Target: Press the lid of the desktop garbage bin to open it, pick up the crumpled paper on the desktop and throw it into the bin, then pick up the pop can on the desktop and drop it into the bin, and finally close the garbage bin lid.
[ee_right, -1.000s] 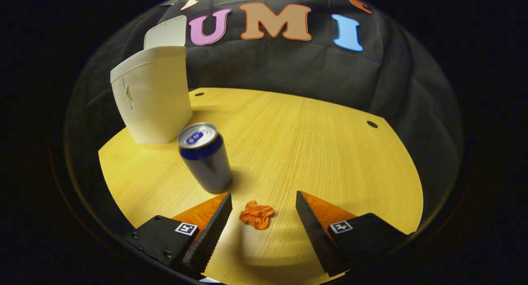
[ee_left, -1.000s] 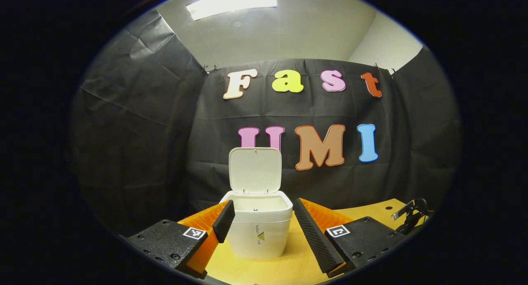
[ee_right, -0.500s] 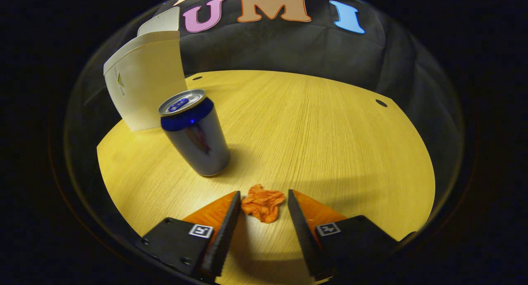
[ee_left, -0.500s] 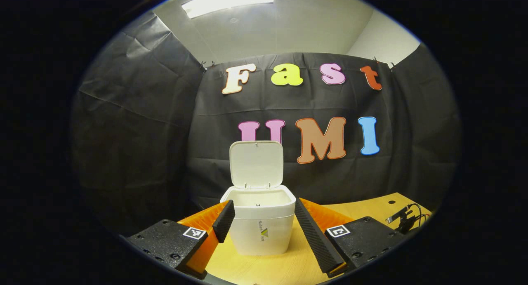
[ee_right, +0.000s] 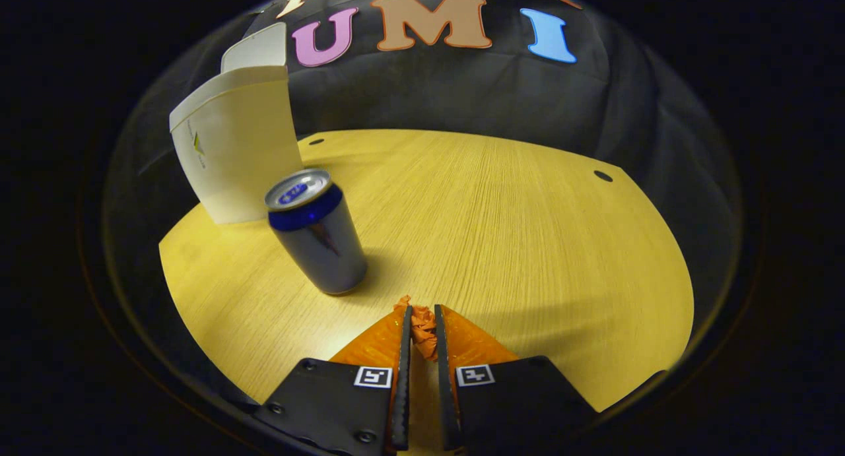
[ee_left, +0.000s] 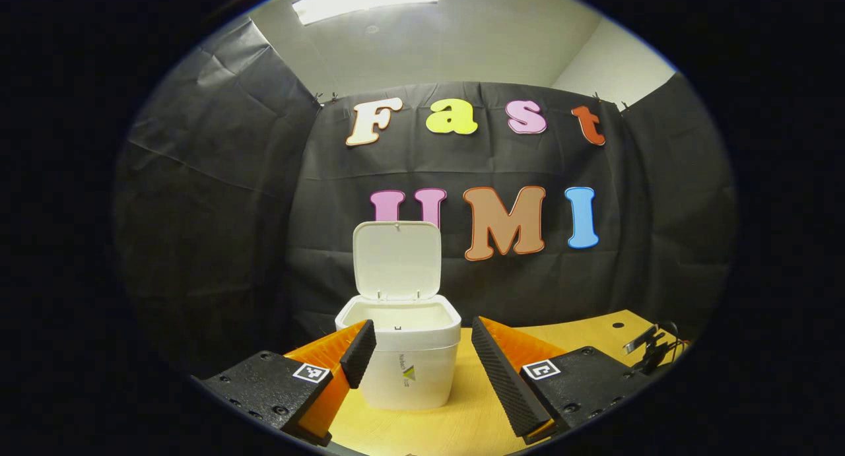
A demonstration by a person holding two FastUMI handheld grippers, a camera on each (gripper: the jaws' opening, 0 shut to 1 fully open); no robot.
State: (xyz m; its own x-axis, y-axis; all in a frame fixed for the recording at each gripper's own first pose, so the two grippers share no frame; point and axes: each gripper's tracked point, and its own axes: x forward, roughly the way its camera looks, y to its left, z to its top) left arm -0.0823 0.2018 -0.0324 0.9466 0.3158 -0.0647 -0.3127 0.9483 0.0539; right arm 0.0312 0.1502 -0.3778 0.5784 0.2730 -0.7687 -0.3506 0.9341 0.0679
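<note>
Right gripper (ee_right: 422, 324) pinched shut on the crumpled paper (ee_right: 422, 329), low over the worktop (ee_right: 528, 231) just beside the upright can (ee_right: 318, 241). Left gripper (ee_left: 417, 350) spread wide, empty, facing the bin (ee_left: 399, 360), whose lid (ee_left: 397, 260) stands raised behind the can.

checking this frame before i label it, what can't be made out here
- Inside of the open white plastic bin: left gripper view, hidden below its own rim.
- Most of the crumpled orange paper: right gripper view, covered by the right gripper shut on it.
- Small print on the blue pop can: right gripper view, too small.
</note>
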